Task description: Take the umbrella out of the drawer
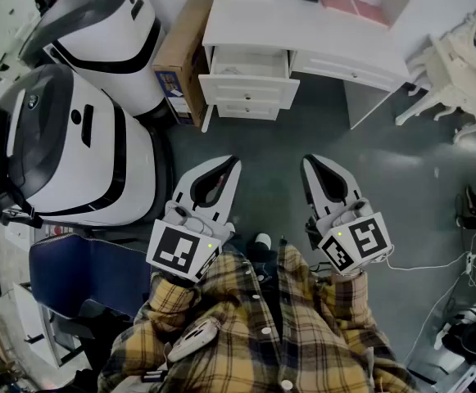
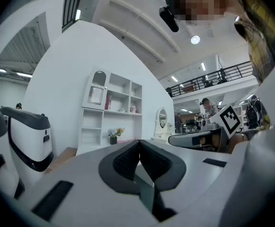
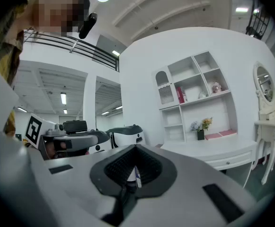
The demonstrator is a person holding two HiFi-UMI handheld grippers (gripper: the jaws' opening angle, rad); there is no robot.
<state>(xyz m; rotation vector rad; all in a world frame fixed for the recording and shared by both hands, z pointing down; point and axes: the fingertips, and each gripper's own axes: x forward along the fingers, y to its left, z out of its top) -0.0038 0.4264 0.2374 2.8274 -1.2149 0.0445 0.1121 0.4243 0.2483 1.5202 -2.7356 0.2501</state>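
A white desk [image 1: 319, 33] stands ahead against the wall, with a stack of drawers [image 1: 248, 88] under its left end. The top drawer [image 1: 246, 62] is pulled out; I see no umbrella in it from here. My left gripper [image 1: 233, 163] and right gripper [image 1: 309, 161] are held level side by side over the dark floor, well short of the drawers and pointing at them. Both are shut with nothing between the pads. The left gripper view shows its jaws [image 2: 138, 143] closed with the desk's shelf unit [image 2: 110, 112] far behind; the right gripper [image 3: 136, 148] looks the same.
Two big white and grey machines [image 1: 74, 137] fill the left side, with a cardboard box [image 1: 180, 56] between them and the drawers. A white ornate chair [image 1: 455, 68] stands at the right, cables [image 1: 442, 260] trail on the floor, and a blue seat [image 1: 74, 277] is at lower left.
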